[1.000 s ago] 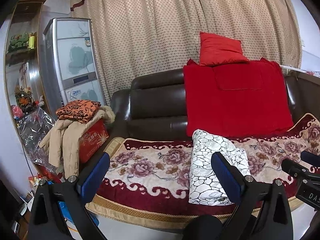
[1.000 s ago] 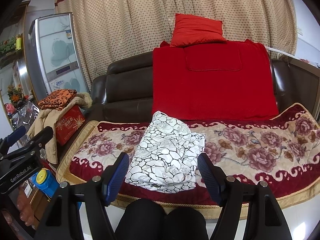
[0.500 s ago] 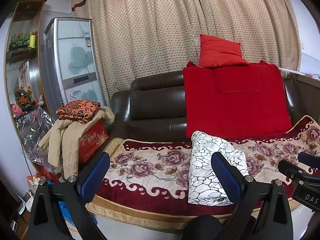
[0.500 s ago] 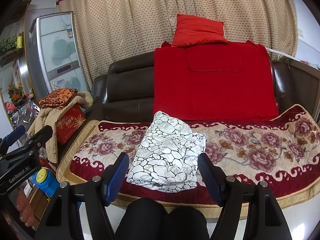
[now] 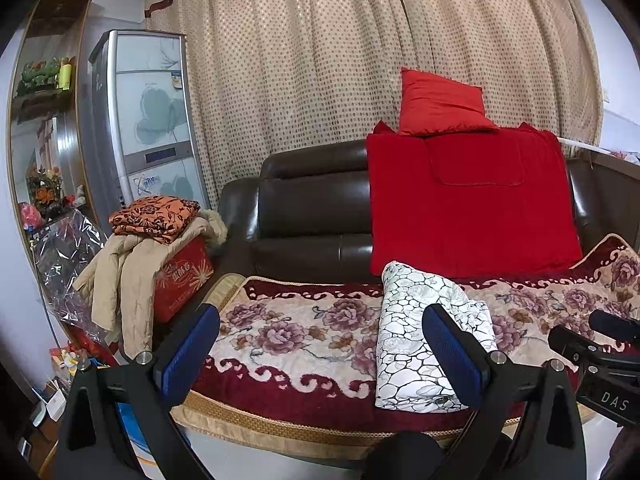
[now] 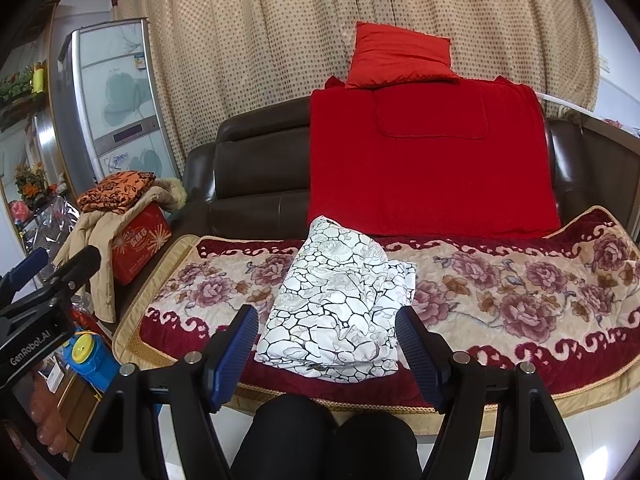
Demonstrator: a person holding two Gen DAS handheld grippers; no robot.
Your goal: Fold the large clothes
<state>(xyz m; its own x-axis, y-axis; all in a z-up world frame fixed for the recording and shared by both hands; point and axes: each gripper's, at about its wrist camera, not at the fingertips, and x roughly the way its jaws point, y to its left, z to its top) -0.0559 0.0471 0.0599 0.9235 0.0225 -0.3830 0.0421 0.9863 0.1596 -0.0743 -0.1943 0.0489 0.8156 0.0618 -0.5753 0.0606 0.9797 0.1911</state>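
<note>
A white garment with a black crackle and rose print (image 5: 420, 332) lies folded into a compact bundle on the floral sofa cover (image 5: 304, 328). It also shows in the right wrist view (image 6: 340, 308), near the cover's front edge. My left gripper (image 5: 320, 344) is open and empty, held off the sofa, left of the bundle. My right gripper (image 6: 326, 342) is open and empty, held in front of the bundle without touching it.
A dark leather sofa (image 5: 312, 208) carries a red blanket (image 5: 472, 200) and a red cushion (image 5: 440, 104). A red box (image 5: 180, 276) with a beige coat and orange cloth stands at the left. A blue container (image 6: 90, 356) sits on the floor.
Both grippers have drawn back slightly from the sofa; the bundle looks a little farther and lower. The garment has not moved. Both stay open.
</note>
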